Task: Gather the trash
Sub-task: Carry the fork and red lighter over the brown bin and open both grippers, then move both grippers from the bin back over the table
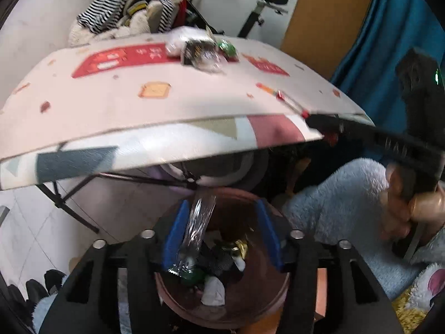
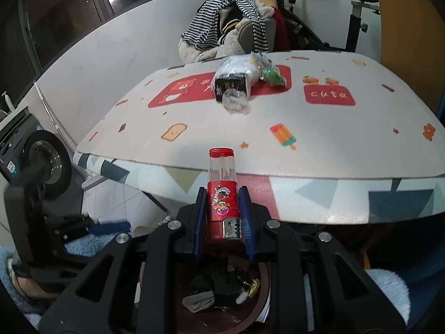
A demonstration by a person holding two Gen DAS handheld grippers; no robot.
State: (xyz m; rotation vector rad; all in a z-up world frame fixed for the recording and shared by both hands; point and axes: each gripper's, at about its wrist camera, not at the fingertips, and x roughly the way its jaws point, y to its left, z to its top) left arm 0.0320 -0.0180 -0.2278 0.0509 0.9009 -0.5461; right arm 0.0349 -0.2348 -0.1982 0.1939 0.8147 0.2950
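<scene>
Honestly, the red lighter (image 2: 222, 203) is clamped mid-body by the right gripper (image 2: 222, 217) above the trash bin (image 2: 261, 292); hard, light, slick plastic. Left gripper (image 1: 222, 233) is spread, clear wrapper (image 1: 198, 222) dropping binward.

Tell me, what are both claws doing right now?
Left claw open over bin, clear wrapper dropping. Right claw shut on red lighter. More trash on table.

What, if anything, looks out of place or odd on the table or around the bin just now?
A heap of crumpled wrappers lies at the table's far side, uncollected. The right gripper holds a red lighter above the brown bin. A clear wrapper hangs blurred between the left gripper's open jaws.
</scene>
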